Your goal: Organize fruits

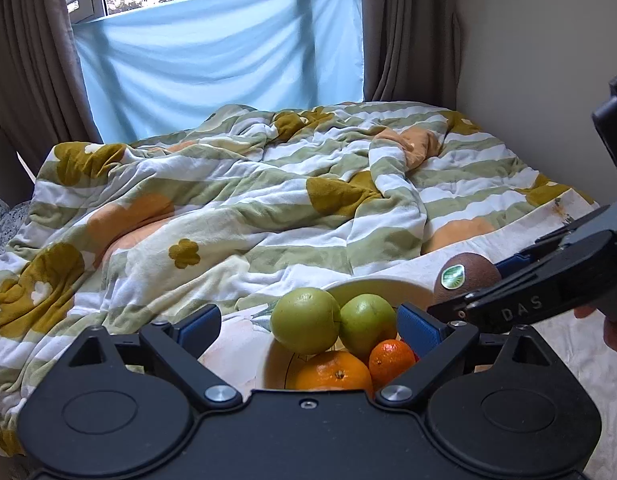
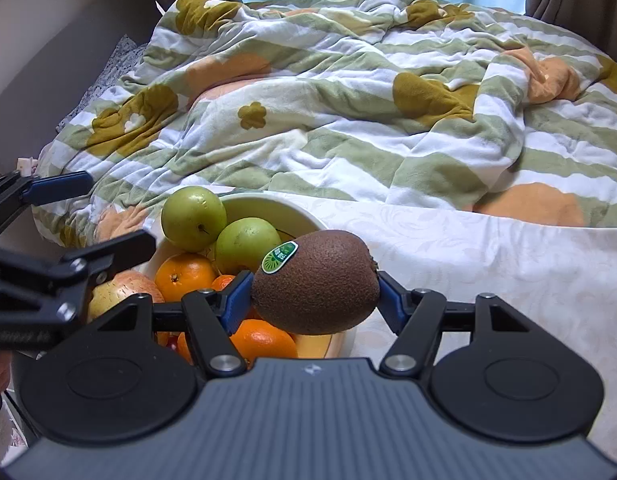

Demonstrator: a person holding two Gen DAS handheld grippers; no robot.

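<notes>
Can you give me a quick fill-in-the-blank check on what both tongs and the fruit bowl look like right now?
1. The right tongs are shut on a brown ____ with a green sticker.
2. The left tongs are ____ and hold nothing.
3. The two fruits highest in the bowl are ____ in colour.
4. The bowl stands on a white cloth in front of a striped ____.

Missing words: kiwi; open; green; quilt

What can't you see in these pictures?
- Bottom of the bowl: both views, fruit covers it.
- Red fruit low in the bowl: right view, right tongs hide most.
- Kiwi sticker words: too small.
- Apple: right view, left tongs cover part.
</notes>
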